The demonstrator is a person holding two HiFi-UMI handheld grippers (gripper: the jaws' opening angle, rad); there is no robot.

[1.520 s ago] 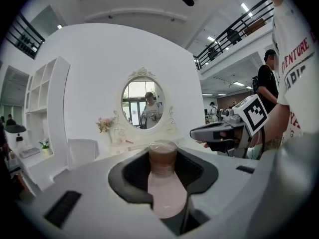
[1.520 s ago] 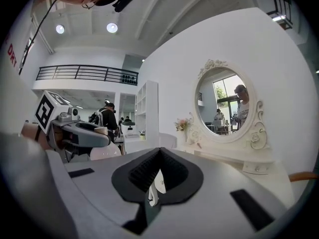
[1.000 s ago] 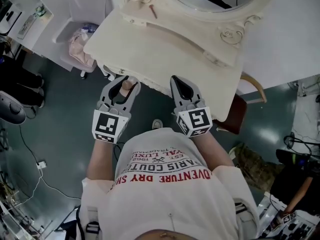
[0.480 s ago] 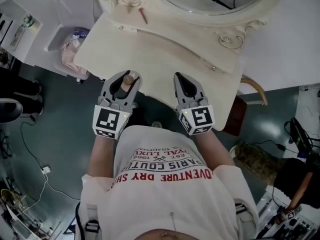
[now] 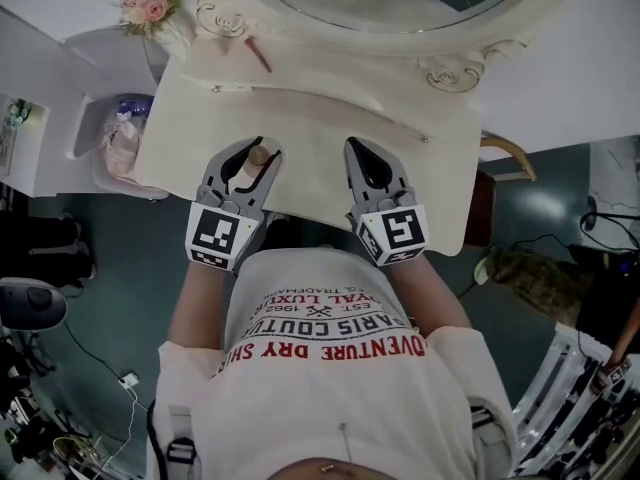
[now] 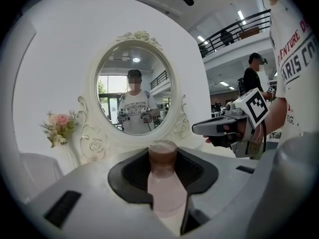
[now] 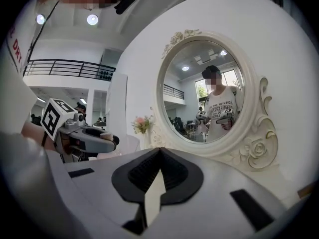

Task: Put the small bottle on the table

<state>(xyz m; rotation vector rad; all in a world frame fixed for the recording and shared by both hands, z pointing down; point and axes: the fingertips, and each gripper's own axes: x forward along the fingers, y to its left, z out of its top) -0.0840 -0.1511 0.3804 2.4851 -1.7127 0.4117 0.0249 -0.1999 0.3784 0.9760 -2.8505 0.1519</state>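
Observation:
A small pink bottle (image 6: 166, 188) with a brown cap (image 6: 163, 157) stands upright between the jaws of my left gripper (image 5: 250, 164), which is shut on it. In the head view the bottle (image 5: 256, 163) hangs over the near edge of the cream dressing table (image 5: 320, 133). My right gripper (image 5: 366, 172) is beside it to the right, over the same edge, its jaws closed together with nothing between them. From the left gripper view the right gripper (image 6: 227, 128) shows at the right; from the right gripper view the left gripper (image 7: 92, 139) shows at the left.
An oval mirror (image 6: 135, 96) in an ornate cream frame stands at the back of the table. A small pink flower bunch (image 5: 150, 6) sits at the table's left back corner, and a thin reddish stick (image 5: 259, 54) lies near the mirror base. A white bin (image 5: 110, 138) stands left of the table.
Both grippers have moved forward from in front of the table to over its near edge. The left one still holds the bottle. The table now fills more of the head view.

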